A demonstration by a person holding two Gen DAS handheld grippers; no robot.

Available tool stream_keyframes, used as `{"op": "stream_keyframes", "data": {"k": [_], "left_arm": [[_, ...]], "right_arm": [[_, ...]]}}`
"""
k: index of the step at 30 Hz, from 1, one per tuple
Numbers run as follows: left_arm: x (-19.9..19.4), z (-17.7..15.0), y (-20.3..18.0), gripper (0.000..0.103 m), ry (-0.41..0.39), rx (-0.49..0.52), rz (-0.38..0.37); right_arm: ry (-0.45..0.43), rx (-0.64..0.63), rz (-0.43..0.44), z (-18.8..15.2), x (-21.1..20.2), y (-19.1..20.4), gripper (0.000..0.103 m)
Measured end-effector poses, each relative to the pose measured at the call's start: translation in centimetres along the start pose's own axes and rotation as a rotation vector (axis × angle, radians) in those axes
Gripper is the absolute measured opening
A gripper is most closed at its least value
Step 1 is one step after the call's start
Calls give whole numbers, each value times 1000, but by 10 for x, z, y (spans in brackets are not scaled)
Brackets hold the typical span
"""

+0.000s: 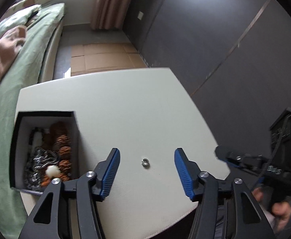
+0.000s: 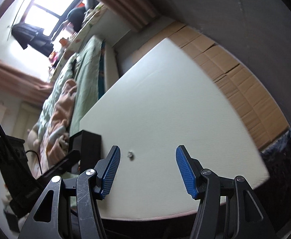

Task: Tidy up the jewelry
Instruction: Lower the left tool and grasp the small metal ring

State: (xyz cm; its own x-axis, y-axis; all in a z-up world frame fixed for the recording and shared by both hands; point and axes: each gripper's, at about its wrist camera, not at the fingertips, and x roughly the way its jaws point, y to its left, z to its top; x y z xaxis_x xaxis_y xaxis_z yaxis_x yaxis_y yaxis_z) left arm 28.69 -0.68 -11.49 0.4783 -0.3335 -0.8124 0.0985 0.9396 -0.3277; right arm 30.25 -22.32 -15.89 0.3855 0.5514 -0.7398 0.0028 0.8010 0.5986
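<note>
At far left a green bed (image 1: pixel 25 63) runs beside my white counter (image 1: pixel 125 103). On the counter's left edge stands an open black box (image 1: pixel 45 114), already holding a heap of beads and chains (image 1: pixel 51 155), so most of the jewelry looks sorted. Toward the middle, one small silver ring (image 1: pixel 144 162) lies alone on the counter, apart from the box; it seems the last loose piece. My left gripper (image 1: pixel 147 169) hovers just before it, jaws apart, holding nothing. At right, my right gripper (image 2: pixel 147 167) also has its jaws apart and empty, the ring near its left finger.
</note>
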Motion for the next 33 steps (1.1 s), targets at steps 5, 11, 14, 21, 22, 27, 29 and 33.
{"op": "stream_keyframes", "data": {"k": [5, 11, 14, 21, 22, 27, 29, 33], "left_arm": [[32, -3, -16, 45, 93, 23, 38], [60, -3, -23, 38, 152, 30, 134], [71, -4, -27, 38, 185, 34, 161], [84, -10, -30, 28, 215, 52, 243], [88, -13, -30, 27, 227, 56, 248], [88, -19, -33, 26, 189, 86, 270], [88, -20, -32, 24, 184, 91, 277], [87, -17, -25, 13, 184, 75, 262]], "right_arm": [[-21, 20, 5, -1, -9, -11, 59], [-20, 49, -20, 1, -12, -26, 59], [-17, 45, -36, 2, -12, -29, 59], [-9, 47, -53, 2, -10, -34, 59], [-8, 45, -55, 3, -10, -34, 59], [-1, 45, -65, 3, -6, -32, 59], [4, 40, -66, 3, -5, -30, 59], [3, 27, -76, 2, -2, -24, 59]]}}
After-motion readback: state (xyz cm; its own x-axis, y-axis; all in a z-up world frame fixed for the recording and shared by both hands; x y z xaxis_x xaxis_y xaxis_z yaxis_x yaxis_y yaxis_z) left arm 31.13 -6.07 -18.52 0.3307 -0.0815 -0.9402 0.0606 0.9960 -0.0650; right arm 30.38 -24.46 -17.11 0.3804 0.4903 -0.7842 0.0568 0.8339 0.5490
